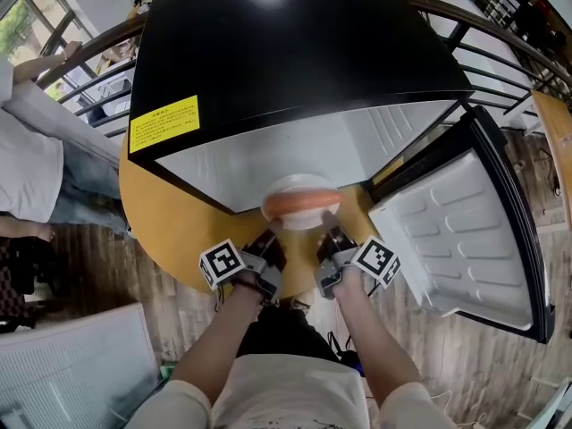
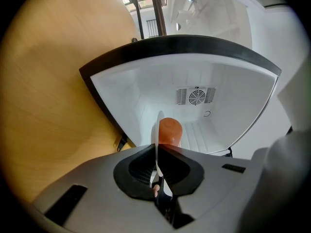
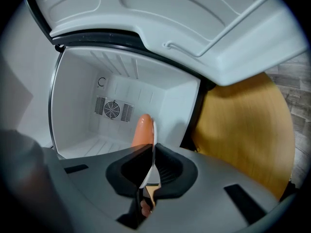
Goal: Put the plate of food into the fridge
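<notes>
The fridge (image 1: 268,61) stands on the round wooden counter (image 1: 152,204) with its door (image 1: 465,231) swung wide to about 3 o'clock of the opening. The plate (image 1: 299,199) sits at the mouth of the compartment, at 12 o'clock from the person's hands, carried level between both tools.

The left tool (image 1: 268,247) pinches the plate's rim at roughly 7 o'clock and the right tool (image 1: 332,242) at roughly 5 o'clock. In each gripper view the jaws are closed narrowly on the thin white rim, with the orange food (image 2: 170,130) lying on the plate beyond them.

Past the plate the white interior is bare, with a fan grille (image 2: 197,97) on the back wall.

I judge the task well along: the door is open and the plate lifted to the threshold. Left to do is sliding it in, setting it on the floor of the compartment and releasing both grips.
</notes>
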`<action>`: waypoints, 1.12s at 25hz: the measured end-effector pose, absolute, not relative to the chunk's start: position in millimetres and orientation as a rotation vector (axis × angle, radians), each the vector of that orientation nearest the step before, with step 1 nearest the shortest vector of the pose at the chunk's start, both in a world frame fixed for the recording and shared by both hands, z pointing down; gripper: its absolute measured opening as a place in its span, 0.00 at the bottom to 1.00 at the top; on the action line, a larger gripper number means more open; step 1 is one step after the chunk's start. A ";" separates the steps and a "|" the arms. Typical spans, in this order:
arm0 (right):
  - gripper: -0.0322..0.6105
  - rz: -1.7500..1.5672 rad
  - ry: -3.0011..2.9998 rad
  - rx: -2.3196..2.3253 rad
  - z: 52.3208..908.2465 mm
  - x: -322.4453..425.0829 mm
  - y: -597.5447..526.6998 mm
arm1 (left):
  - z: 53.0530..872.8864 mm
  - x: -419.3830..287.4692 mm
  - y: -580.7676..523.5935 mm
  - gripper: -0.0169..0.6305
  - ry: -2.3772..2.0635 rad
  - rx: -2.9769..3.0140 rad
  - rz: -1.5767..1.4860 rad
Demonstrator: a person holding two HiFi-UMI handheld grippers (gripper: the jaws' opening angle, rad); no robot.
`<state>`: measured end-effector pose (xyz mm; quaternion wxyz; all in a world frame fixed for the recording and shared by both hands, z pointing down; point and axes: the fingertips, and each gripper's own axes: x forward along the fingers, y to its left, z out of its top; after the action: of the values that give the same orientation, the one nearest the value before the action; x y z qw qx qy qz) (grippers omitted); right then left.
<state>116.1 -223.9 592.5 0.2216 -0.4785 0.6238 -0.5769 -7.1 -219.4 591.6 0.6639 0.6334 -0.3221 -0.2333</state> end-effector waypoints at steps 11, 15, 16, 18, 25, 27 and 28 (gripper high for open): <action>0.11 -1.605 1.681 -1.360 615.5 109.4 -245.8 | 614.7 -15.6 -239.0 0.08 -0.796 1.392 -0.549; 0.11 -1.588 1.671 -1.373 620.3 109.5 -258.2 | 618.6 -16.2 -251.7 0.08 -0.818 1.391 -0.584; 0.11 -1.584 1.674 -1.376 621.4 108.9 -261.3 | 620.0 -16.9 -254.6 0.08 -0.824 1.388 -0.589; 0.11 -1.577 1.676 -1.385 624.4 108.0 -266.6 | 624.9 -18.7 -258.9 0.08 -0.846 1.370 -0.587; 0.11 -1.576 1.660 -1.417 637.6 106.5 -284.0 | 637.8 -21.6 -274.2 0.07 -0.903 1.345 -0.607; 0.11 -1.583 1.667 -1.419 641.9 105.3 -287.9 | 641.2 -22.8 -277.3 0.07 -0.918 1.338 -0.612; 0.11 -1.584 1.673 -1.420 643.7 104.8 -289.7 | 642.8 -23.3 -278.3 0.07 -0.925 1.333 -0.615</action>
<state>104.8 -289.7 643.7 0.2160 -0.5123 0.6035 -0.5716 -23.3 -278.3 642.8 0.6468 0.5860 -0.4065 -0.2703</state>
